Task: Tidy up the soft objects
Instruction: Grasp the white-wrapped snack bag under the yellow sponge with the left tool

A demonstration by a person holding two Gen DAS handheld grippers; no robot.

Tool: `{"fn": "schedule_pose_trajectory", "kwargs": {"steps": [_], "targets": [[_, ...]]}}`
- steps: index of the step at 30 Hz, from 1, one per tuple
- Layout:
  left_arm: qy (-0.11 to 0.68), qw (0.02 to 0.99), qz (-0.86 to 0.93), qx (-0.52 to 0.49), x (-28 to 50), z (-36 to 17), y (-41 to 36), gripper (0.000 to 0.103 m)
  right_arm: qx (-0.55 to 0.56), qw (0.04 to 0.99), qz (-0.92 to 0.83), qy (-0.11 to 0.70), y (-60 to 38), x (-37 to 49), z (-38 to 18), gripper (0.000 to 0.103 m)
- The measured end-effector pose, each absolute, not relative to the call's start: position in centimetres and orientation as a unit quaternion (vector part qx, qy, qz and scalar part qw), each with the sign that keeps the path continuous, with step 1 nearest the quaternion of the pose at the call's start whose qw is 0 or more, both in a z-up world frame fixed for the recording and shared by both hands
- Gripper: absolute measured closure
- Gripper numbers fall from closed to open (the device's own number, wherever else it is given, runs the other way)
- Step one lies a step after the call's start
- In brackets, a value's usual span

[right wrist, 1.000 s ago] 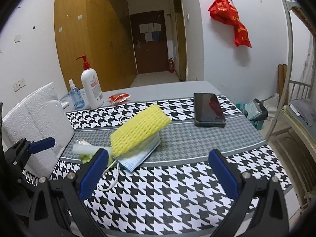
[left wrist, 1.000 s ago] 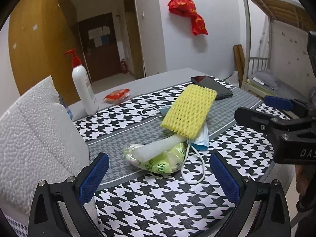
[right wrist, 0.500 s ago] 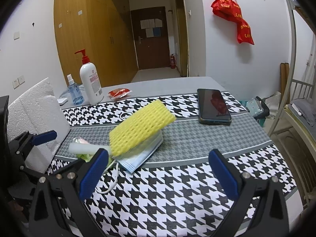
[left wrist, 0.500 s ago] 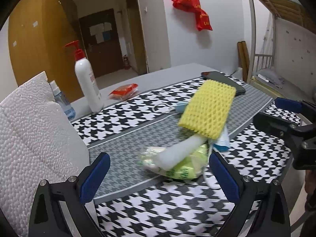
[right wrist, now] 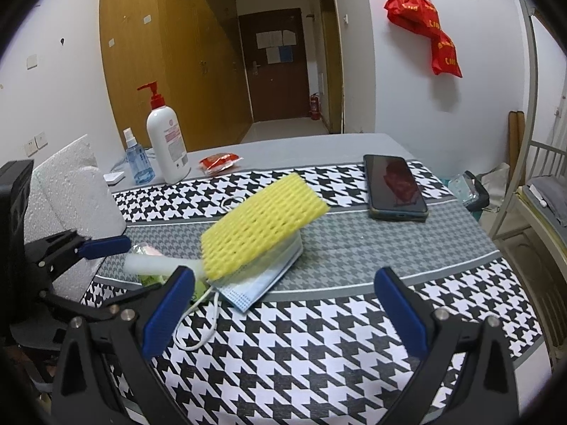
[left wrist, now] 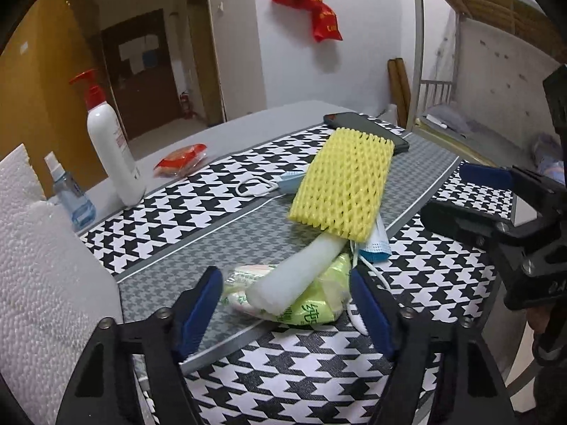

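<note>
A pile of soft things lies mid-table: a yellow foam net (left wrist: 343, 186) (right wrist: 262, 225) on top, a white foam roll (left wrist: 297, 276) (right wrist: 156, 265) under it, a green tissue pack (left wrist: 304, 304) below, and a blue face mask (left wrist: 375, 244) (right wrist: 258, 279) with white ear loops. My left gripper (left wrist: 285, 306) is open, its blue pads on either side of the roll and tissue pack, not touching. My right gripper (right wrist: 283, 310) is open and empty, just in front of the mask.
A white foam block (left wrist: 39, 265) (right wrist: 71, 194) stands at the left. A pump bottle (left wrist: 111, 145) (right wrist: 166, 141), a small spray bottle (left wrist: 67, 193) (right wrist: 136, 163), a red packet (left wrist: 180, 154) (right wrist: 219, 161) and a phone (right wrist: 393, 186) (left wrist: 361, 125) lie further back. The houndstooth table cover (right wrist: 319, 336) drops off at the right edge.
My left gripper has moved forward to the pile and its jaws have narrowed around the roll and tissue pack. My right gripper has shifted slightly closer to the pile.
</note>
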State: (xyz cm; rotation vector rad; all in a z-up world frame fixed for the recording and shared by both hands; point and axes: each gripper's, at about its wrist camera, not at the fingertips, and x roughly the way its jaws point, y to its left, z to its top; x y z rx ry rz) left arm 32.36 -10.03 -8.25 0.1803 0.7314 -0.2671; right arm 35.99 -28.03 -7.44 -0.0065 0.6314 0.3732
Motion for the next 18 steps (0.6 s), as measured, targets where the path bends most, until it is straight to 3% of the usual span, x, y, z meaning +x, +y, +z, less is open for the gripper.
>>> {"fn": "schedule_pose_trajectory", "kwargs": {"steps": [2,6,15,17,18], "targets": [[0.359,0.919,-0.135,0.093,32.5,-8.4,-10.1,0.038,-0.004,0.933,0.181,0.31,-27.9,35.9,-7.6,0.001],[0.361,0.916,-0.156,0.078,32.6,-8.4,-9.9,0.067,-0.008,0.933,0.177,0.313,-27.7,36.0,-7.7,0.001],[0.354,0.909,-0.199,0.095,31.6,-9.0,-10.7,0.067,-0.022,0.934,0.163,0.318,-27.4,35.8,-7.6,0.001],[0.361,0.905,-0.209,0.085,31.7,-9.1,-10.5,0.072,-0.025,0.934,0.163,0.318,-27.3,35.7,-7.5,0.001],[0.365,0.902,-0.214,0.082,31.7,-9.1,-10.4,0.082,-0.027,0.934,0.162,0.316,-27.2,35.6,-7.5,0.001]]}}
